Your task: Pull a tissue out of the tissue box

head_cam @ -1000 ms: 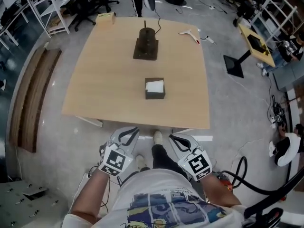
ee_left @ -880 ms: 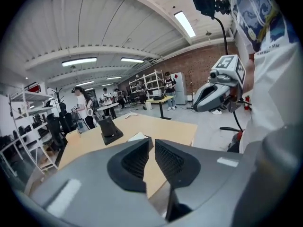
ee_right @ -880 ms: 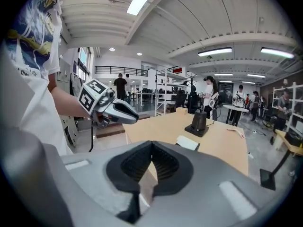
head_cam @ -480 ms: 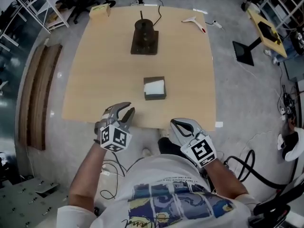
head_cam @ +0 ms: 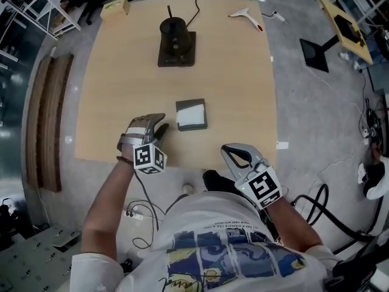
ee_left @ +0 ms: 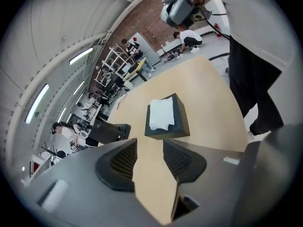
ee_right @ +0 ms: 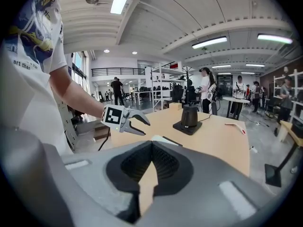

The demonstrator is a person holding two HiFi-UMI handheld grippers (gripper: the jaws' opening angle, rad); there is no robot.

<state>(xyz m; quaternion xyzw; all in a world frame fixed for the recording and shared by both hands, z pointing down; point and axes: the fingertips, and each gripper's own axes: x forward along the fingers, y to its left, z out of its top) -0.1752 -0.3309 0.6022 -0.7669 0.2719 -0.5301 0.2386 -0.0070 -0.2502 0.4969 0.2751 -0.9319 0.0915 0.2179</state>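
The tissue box (head_cam: 191, 114), dark with a white tissue (head_cam: 192, 111) showing at its top, sits on the desk (head_cam: 121, 84) toward the near edge, roughly midway across. My left claw (head_cam: 159, 126) hangs over the desk just left of the box, not touching it. Its jaws are opening with nothing between them, and in the left gripper view the box lies just past the tips. My right claw (head_cam: 230, 154) is off the desk's near edge, right of the box and apart from it, with its tips closed together on nothing. On the far side stands a dark base (head_cam: 176, 44) with an upright post. A small carton (head_cam: 114, 8) sits at the far left corner and a white tool (head_cam: 246, 15) near the far right.
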